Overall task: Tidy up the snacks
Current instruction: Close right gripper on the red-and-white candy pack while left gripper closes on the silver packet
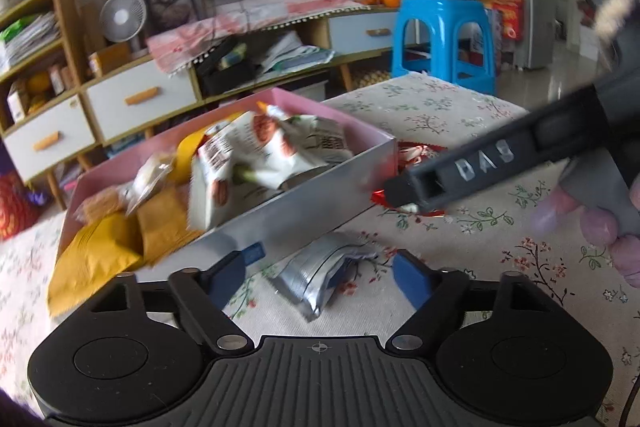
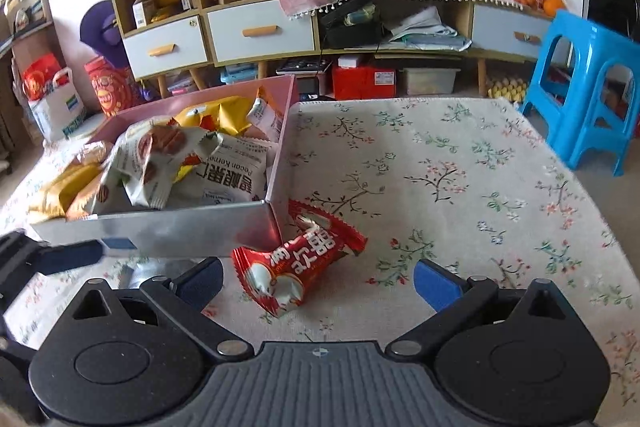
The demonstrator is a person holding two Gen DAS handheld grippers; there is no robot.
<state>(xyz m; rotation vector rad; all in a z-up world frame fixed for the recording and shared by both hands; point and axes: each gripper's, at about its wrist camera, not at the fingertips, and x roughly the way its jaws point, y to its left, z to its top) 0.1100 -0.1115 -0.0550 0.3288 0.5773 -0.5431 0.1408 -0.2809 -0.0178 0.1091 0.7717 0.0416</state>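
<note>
The left claw (image 1: 320,273) is spread wide around a silver packet (image 1: 326,269) lying flat on the flowered desk (image 1: 460,115), not touching it; the packet's long axis runs from near left to far right, its crumpled end toward the box (image 1: 304,205). The right claw (image 2: 318,277) is likewise wide open, a red snack packet (image 2: 298,267) between its fingers, long axis slanting from near left up to far right, touching the box's corner. The box (pink inside, silvery outside) holds white and yellow packets and blocks the way just beyond both snacks.
</note>
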